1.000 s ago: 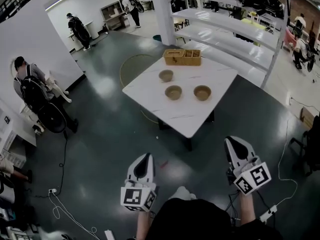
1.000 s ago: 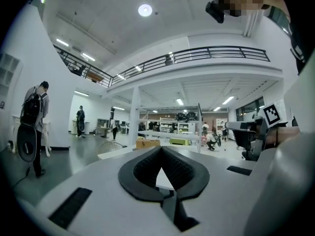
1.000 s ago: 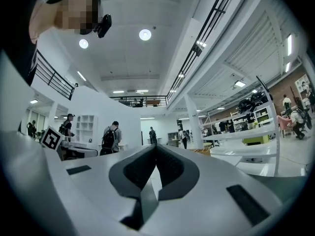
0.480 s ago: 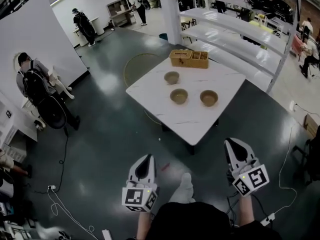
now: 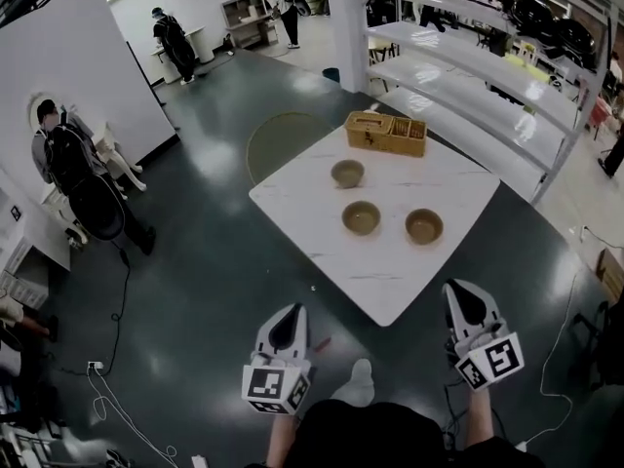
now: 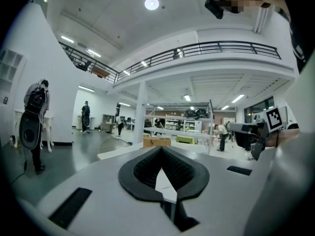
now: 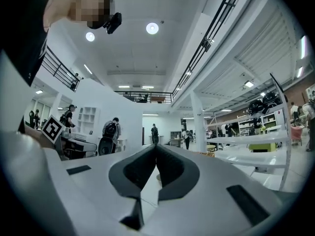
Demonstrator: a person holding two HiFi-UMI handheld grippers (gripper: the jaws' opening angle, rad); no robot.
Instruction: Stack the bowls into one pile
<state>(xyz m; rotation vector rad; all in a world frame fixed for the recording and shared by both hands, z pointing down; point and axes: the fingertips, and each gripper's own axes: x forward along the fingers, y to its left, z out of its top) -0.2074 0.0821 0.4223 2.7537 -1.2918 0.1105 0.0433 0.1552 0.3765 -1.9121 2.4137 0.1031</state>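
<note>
Three bowls likely handle stiff, light and slick: far bowl [image 5: 347, 173], middle bowl [image 5: 361, 217], right bowl [image 5: 423, 225]; pinch rims. Both left gripper [image 5: 290, 316] and right gripper [image 5: 462, 298] are pressed together, empty.

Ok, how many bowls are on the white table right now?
3. The far bowl sits nearest the basket; the middle bowl is at the centre of the table; the right bowl is beside it. All apart, none looks hidden.
</note>
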